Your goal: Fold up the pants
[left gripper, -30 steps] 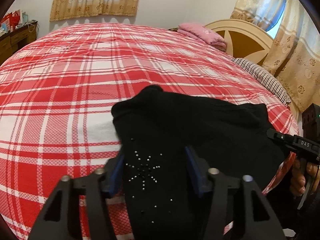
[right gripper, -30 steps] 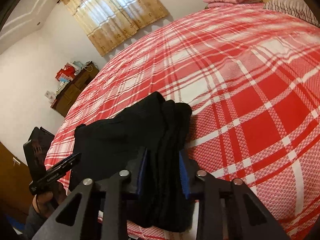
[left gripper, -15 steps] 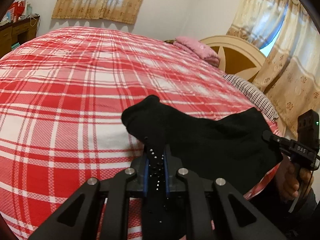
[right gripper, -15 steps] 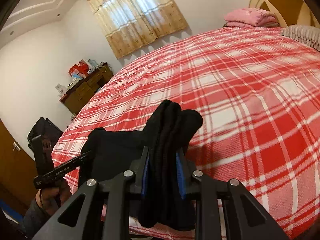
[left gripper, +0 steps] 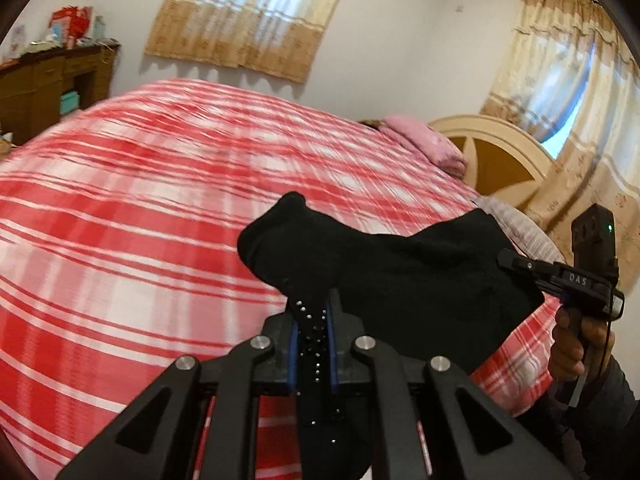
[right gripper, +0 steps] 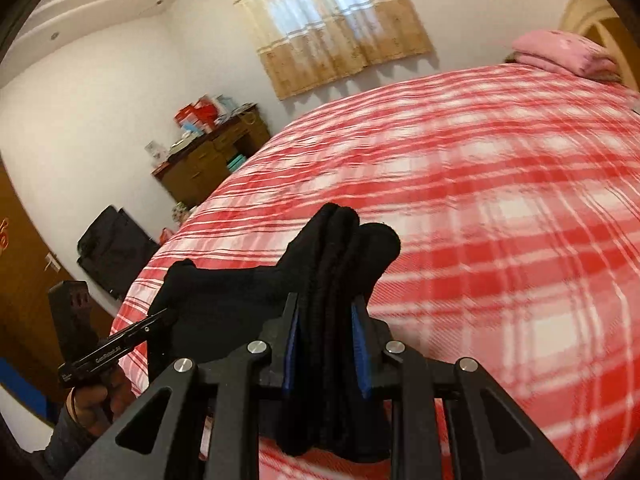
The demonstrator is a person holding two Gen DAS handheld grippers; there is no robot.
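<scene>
— So, what have I got on the left?

— My left gripper (left gripper: 311,322) is pinched tight on a thin edge of the pants (left gripper: 400,276), right where the small studs (left gripper: 310,316) sit. I read that as the waist end, though I can't be sure. The jaws are nearly together because there is only a little cloth between the pads.

— And the middle?

— The pants hang between my two tools, a black sheet in the air above the near edge of the bed (left gripper: 120,220). I judge they are held at two points so the cloth stays spread and doesn't bunch.

— The right side?

— My right gripper (right gripper: 325,316) is clamped on a thicker bundle, several layers stacked between the blue pads (right gripper: 357,344), so the jaws stand wider there. A rolled end pokes out past the fingertips. From the left view I see the hand (left gripper: 580,344) that carries it, low by the bed's corner.

— What next, you think?

— Probably carry both ends out over the plaid and lay the cloth flat for a fold. The risk I see is the thin left edge slipping out.
</scene>
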